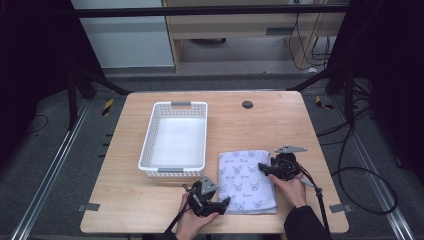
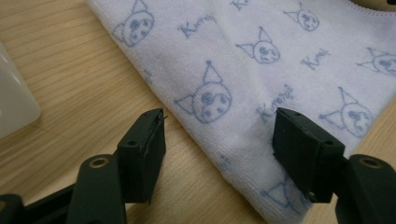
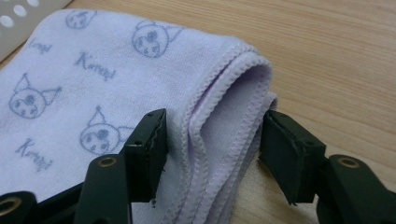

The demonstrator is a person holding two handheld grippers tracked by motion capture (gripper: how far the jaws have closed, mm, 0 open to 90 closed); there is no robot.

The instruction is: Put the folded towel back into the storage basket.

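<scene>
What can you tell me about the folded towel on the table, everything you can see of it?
The towel is pale lilac-white terry printed with blue cartoon faces and script words. It lies folded flat in a rough rectangle on the wooden table, right of the white basket. Stitched hems stack in layers at its right edge, straddled by the right gripper; the left gripper stands open over its near left edge.

We see a lab or recording workspace: a wooden bench (image 1: 150, 210) stands inside a dark metal frame (image 1: 210, 10), cables (image 1: 367, 172) trail over grey carpet (image 1: 45, 160), hazard-striped tape (image 1: 108, 106) marks the floor, and plain cabinets (image 1: 225, 30) line the back.
</scene>
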